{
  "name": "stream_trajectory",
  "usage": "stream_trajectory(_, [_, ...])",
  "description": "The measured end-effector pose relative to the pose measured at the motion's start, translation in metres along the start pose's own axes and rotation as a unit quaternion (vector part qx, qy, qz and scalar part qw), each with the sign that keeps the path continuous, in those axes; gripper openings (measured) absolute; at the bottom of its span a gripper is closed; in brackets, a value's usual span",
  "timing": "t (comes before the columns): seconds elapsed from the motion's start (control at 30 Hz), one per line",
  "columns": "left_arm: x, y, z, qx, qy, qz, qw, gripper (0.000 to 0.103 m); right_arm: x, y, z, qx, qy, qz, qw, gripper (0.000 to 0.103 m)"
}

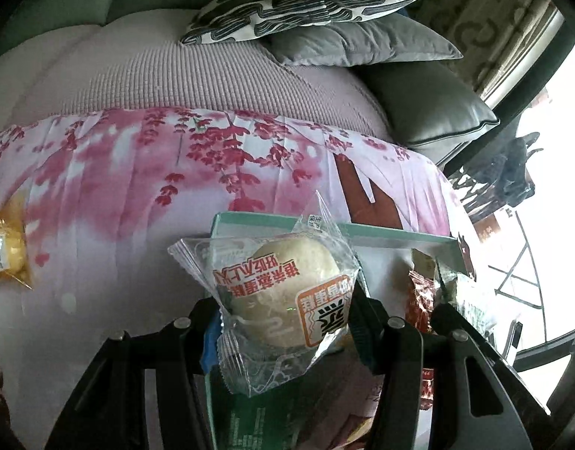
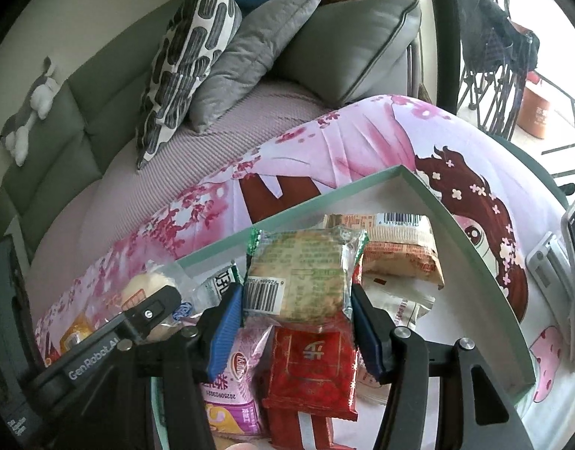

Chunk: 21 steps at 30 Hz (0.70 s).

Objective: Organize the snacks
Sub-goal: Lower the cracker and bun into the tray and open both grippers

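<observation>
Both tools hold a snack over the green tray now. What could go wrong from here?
The left tool pinches the round pale bun in clear wrapper; slippery film may let it slide out. The right tool holds the flat green-edged cracker packet above a crowded mint-green tray; dropped there, it may pile unevenly on the red packet.

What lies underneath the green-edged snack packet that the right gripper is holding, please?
Under the green-edged snack packet, a red packet and a pink packet lie in the tray; anything beneath them is covered.

Left gripper (image 1: 287, 315) angled downward, jaws clamped on a load; right gripper (image 2: 297, 300) likewise tilted down, jaws gripping too.
</observation>
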State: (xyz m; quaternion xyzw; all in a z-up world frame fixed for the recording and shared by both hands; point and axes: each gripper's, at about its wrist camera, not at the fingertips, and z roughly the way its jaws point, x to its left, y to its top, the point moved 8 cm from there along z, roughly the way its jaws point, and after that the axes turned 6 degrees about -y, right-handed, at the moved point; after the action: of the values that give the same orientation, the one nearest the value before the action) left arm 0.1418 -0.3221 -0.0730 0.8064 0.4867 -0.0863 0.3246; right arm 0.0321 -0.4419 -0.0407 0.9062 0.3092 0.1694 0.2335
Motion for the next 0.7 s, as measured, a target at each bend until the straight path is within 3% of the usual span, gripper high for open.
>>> stream_trajectory(0.1, [0.0,0.001,-0.001,-0.006,0.005,0.001,1.0,0.061,0.001,0.0,0.001,0.0,-0.002,-0.004,1.0,0.061])
stream_trajectory(0.17, [0.004,0.001,-0.003,-0.009,0.011,-0.006,0.9999,0.071,0.001,-0.001,0.003,0.003,-0.008,-0.008,1.0,0.062])
stream_trajectory(0.27, [0.006,0.002,-0.007,-0.012,0.004,-0.015,0.9998,0.073,0.001,-0.002,0.005,0.008,-0.012,-0.011,1.0,0.069])
stream_trajectory(0.33, [0.008,0.002,-0.011,-0.016,0.009,-0.017,0.9997,0.081,0.001,-0.002,0.005,0.01,-0.014,-0.012,1.0,0.07])
stream_trajectory(0.5, [0.01,0.003,-0.029,-0.025,-0.006,-0.036,0.999,0.088,-0.001,-0.003,0.005,0.015,-0.023,-0.014,1.0,0.077])
stream_trajectory(0.57, [0.012,0.004,-0.04,-0.033,-0.008,-0.043,0.9985,0.09,-0.001,-0.002,0.003,0.011,-0.024,-0.016,1.0,0.085])
stream_trajectory(0.7, [0.023,0.005,-0.057,-0.048,0.004,-0.056,0.9973,0.096,0.001,-0.001,0.0,0.009,-0.026,-0.021,0.999,0.087])
